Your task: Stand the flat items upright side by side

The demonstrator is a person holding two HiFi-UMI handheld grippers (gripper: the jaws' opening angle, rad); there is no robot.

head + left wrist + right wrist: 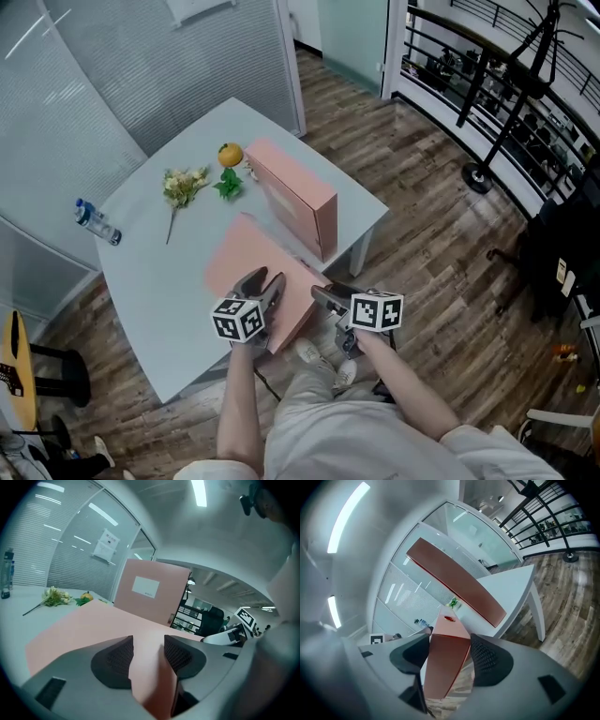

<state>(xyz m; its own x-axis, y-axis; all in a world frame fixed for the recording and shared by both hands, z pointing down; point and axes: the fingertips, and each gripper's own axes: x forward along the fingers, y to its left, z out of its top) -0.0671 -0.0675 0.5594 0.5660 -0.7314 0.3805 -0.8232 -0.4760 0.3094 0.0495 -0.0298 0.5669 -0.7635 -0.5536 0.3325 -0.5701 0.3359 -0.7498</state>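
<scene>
Just two: upright pink box [298, 190], tilted pink box [249, 262].

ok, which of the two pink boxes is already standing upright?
The far pink box, on its long edge beside the orange. The near pink box is tilted, its near edge gripped by the left tongs and right tongs.

Your flat box [246, 255] and the standing box [298, 195] both look like smooth matt pink card. The left gripper [264, 281] and right gripper [323, 296] have matt grey plastic shells; the pads [121, 657] are black, finely ribbed, perhaps rubber. The table [159, 300] is smooth and pale, the floor [441, 216] wood plank with a soft sheen
</scene>
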